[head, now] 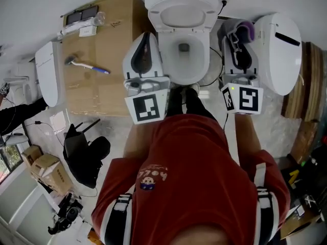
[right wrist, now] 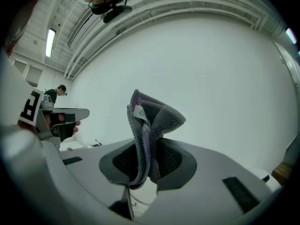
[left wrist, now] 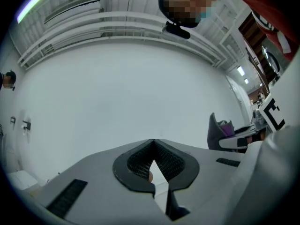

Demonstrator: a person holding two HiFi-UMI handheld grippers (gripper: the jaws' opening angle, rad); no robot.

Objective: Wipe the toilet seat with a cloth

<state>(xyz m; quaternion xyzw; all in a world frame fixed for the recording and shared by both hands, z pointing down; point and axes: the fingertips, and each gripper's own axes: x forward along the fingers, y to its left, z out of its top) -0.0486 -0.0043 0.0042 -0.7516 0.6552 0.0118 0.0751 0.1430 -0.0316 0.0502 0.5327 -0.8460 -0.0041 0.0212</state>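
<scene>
The white toilet [head: 200,60] stands at the top middle of the head view, lid raised and bowl open. My left gripper [head: 146,35] points along the bowl's left side; in the left gripper view its jaws [left wrist: 153,143] are shut with nothing between them, facing a white wall. My right gripper [head: 239,34] is to the right of the bowl, shut on a grey and purple cloth [head: 246,30]. In the right gripper view the folded cloth [right wrist: 149,125] sticks up out of the jaws [right wrist: 144,165]. Neither gripper touches the toilet.
A cardboard box [head: 110,88] left of the toilet carries a brush [head: 84,64]. A white toilet lid [head: 281,50] stands at the right with wooden pieces [head: 306,80] beyond it. A black chair [head: 84,154] and small boxes [head: 48,170] sit at lower left.
</scene>
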